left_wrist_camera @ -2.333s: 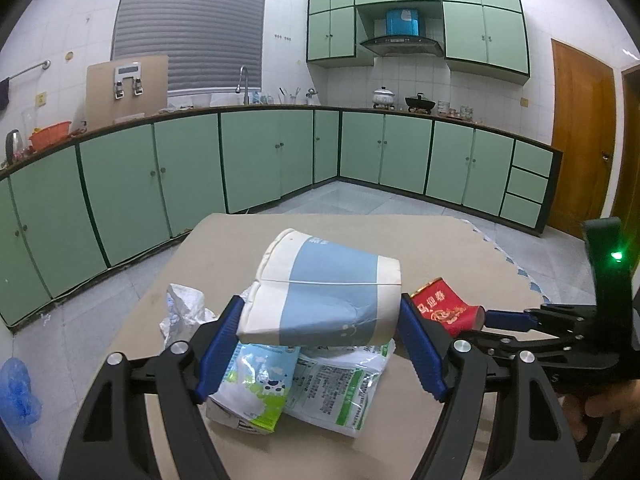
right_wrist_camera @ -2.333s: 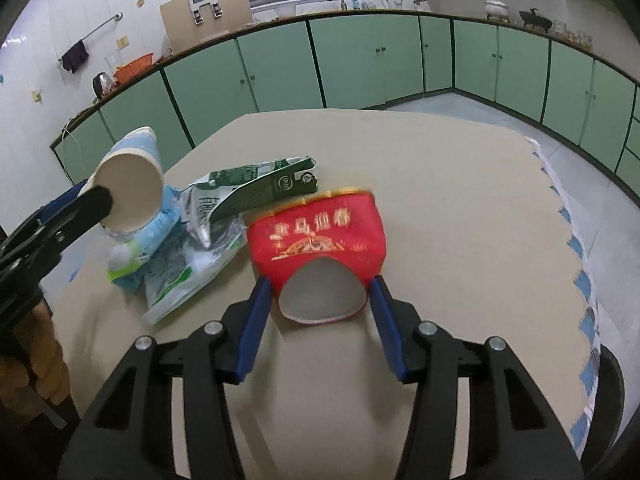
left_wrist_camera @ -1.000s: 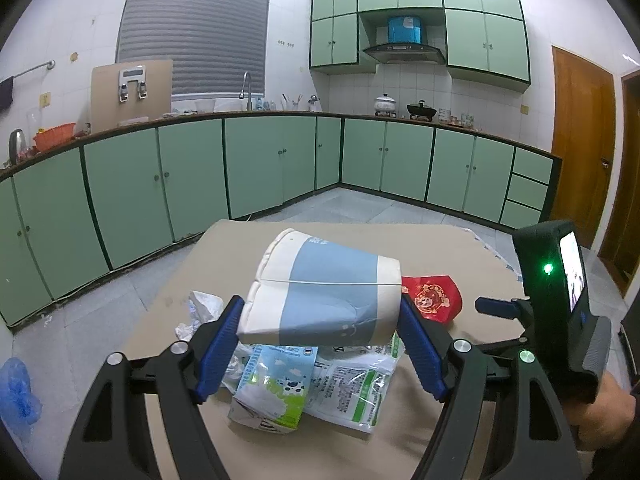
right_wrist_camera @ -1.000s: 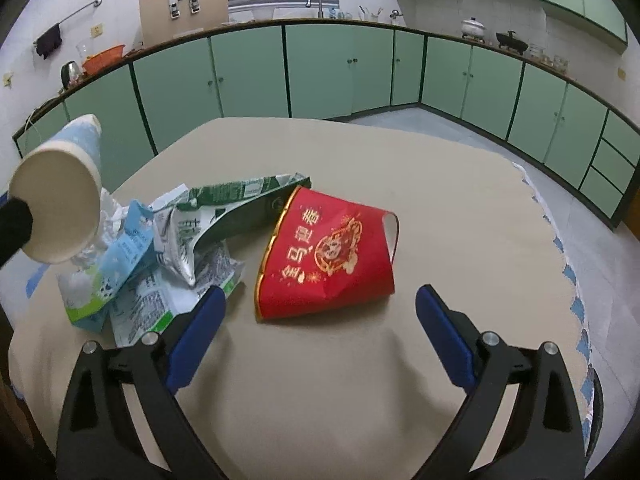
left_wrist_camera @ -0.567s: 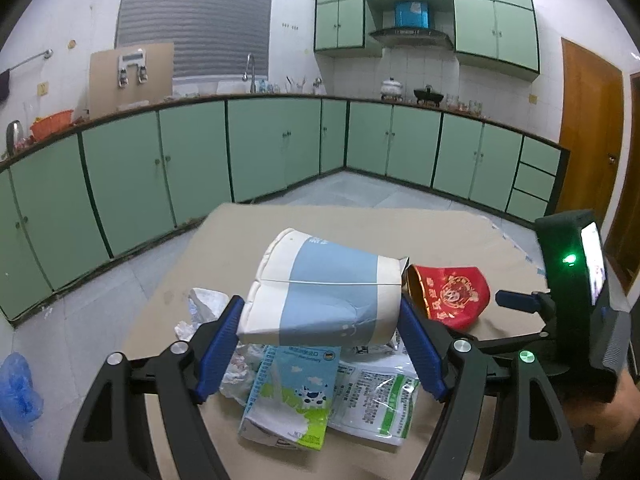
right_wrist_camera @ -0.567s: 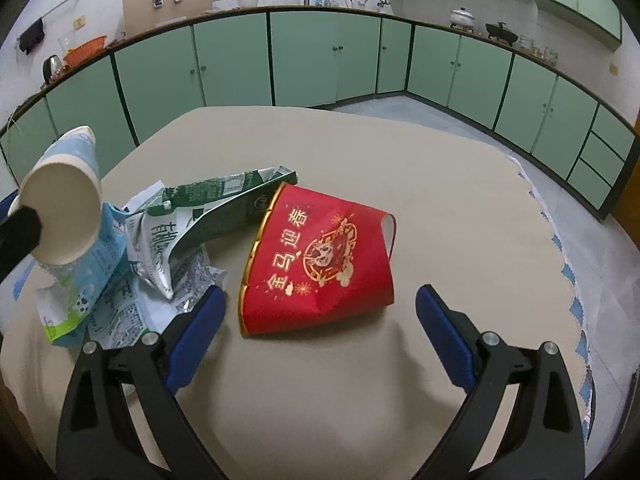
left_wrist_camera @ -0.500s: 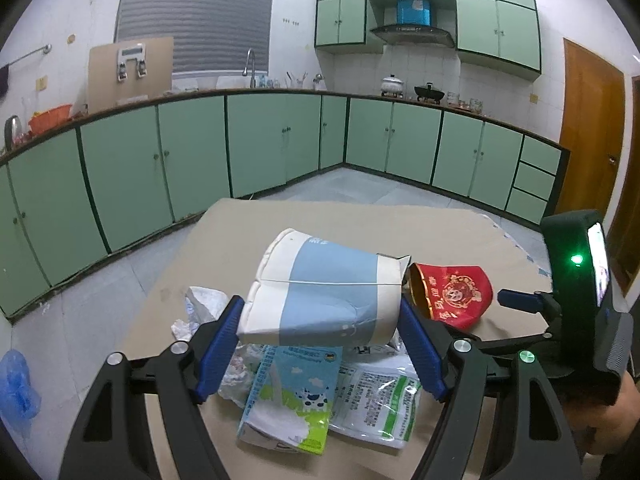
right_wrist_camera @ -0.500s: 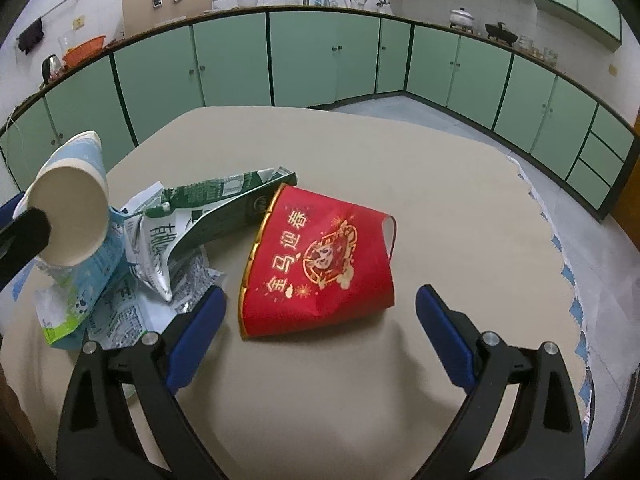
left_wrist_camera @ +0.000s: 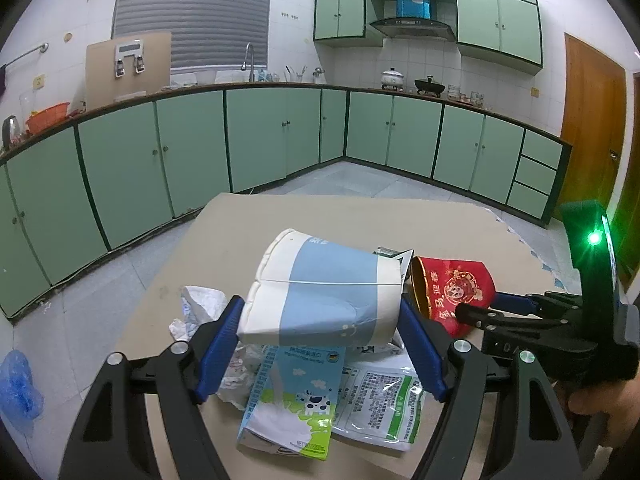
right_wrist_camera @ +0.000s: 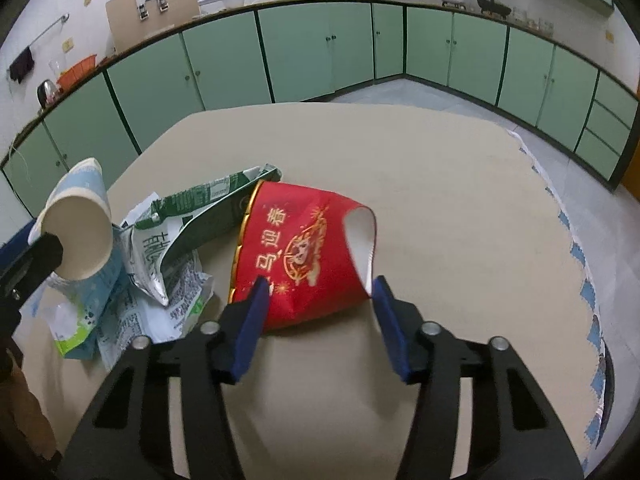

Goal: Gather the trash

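My left gripper (left_wrist_camera: 320, 312) is shut on a crushed white and blue paper cup (left_wrist_camera: 324, 292) and holds it above a pile of trash; the cup also shows in the right wrist view (right_wrist_camera: 78, 236). My right gripper (right_wrist_camera: 320, 296) has its jaws around the near end of a red paper cup (right_wrist_camera: 304, 256) lying on its side on the beige table (right_wrist_camera: 440, 184). The pads look to be touching or nearly touching the cup. The red cup also shows in the left wrist view (left_wrist_camera: 452, 288).
Under the left gripper lie a blue and green milk carton (left_wrist_camera: 292, 404), a white and green wrapper (left_wrist_camera: 380, 404), crumpled paper (left_wrist_camera: 196, 308) and a green flattened carton (right_wrist_camera: 208, 208). Green kitchen cabinets (left_wrist_camera: 260, 136) ring the room. A blue bag (left_wrist_camera: 16, 388) lies on the floor.
My right gripper moved forward and narrowed from wide open until its jaws flank the red cup. The left gripper kept hold of the blue and white cup, almost still.
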A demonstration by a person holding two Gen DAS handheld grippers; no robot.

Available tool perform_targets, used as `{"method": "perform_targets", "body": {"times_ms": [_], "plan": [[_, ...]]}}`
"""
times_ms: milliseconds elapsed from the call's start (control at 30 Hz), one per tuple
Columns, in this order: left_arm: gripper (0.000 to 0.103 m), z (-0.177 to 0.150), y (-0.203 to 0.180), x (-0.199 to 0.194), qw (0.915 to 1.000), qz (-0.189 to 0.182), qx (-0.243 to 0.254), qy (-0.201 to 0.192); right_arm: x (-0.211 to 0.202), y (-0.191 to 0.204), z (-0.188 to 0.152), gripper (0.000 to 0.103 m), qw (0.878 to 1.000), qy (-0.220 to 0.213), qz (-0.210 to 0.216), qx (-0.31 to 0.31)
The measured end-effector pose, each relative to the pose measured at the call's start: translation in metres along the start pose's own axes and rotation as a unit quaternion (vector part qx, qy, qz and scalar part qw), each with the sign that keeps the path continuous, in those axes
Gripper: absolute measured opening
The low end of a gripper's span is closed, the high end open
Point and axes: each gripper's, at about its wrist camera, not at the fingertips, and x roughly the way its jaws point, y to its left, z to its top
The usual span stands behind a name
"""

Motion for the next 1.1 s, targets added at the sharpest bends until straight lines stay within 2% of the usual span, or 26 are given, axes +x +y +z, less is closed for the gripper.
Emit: {"method": "perform_targets", "body": {"times_ms": [100,133,167,233,533,600,633,667,733,767,933,1000,1100], "plan": [[0.075,0.0,-0.002,-0.002,1.0,-0.002,0.002,-0.003,-0.004,0.001,0.002,0.049,1.0,-0.001,-0.002,-0.006],[0.075,-0.001,-0.003,-0.002,1.0,0.0,0.005,-0.003,-0.004,0.003,0.001,0.06,1.0,0.0,-0.003,-0.009],[0.075,-0.001,-0.004,-0.003,1.0,0.002,0.007,-0.004,-0.004,0.006,0.0,0.079,1.0,0.001,-0.007,-0.011],[0.075,-0.002,-0.002,-0.004,0.9999,0.004,0.009,-0.007,-0.006,0.013,0.0,0.089,0.999,-0.014,-0.027,-0.018],[0.075,-0.003,0.007,-0.012,0.9998,0.001,0.004,-0.017,0.015,0.035,-0.007,0.091,0.996,0.018,-0.073,-0.048],[0.075,-0.003,0.009,-0.013,0.9998,0.0,0.0,-0.018,0.018,0.033,-0.007,0.09,0.996,0.026,-0.069,-0.043],[0.075,-0.004,0.01,-0.013,0.9998,-0.001,-0.002,-0.017,0.019,0.032,-0.008,0.081,0.997,0.026,-0.064,-0.037],[0.075,-0.004,0.011,-0.013,0.9998,-0.001,-0.002,-0.017,0.019,0.029,-0.008,0.062,0.998,0.03,-0.055,-0.032],[0.075,-0.005,0.01,-0.014,0.9998,-0.002,-0.002,-0.018,0.017,0.024,-0.007,0.05,0.998,0.028,-0.048,-0.026],[0.075,-0.006,0.009,-0.015,0.9998,-0.003,0.0,-0.018,0.015,0.022,-0.008,0.046,0.998,0.029,-0.042,-0.024],[0.075,-0.004,0.005,-0.015,0.9998,-0.003,0.001,-0.018,0.008,0.014,-0.011,0.037,0.999,0.026,-0.024,-0.018],[0.075,-0.003,0.003,-0.015,0.9998,-0.003,0.001,-0.019,0.005,0.011,-0.014,0.03,0.999,0.024,-0.014,-0.018],[0.075,-0.003,0.0,-0.015,0.9998,-0.004,0.003,-0.019,0.0,0.005,-0.015,0.008,1.0,0.023,-0.003,-0.02]]}}
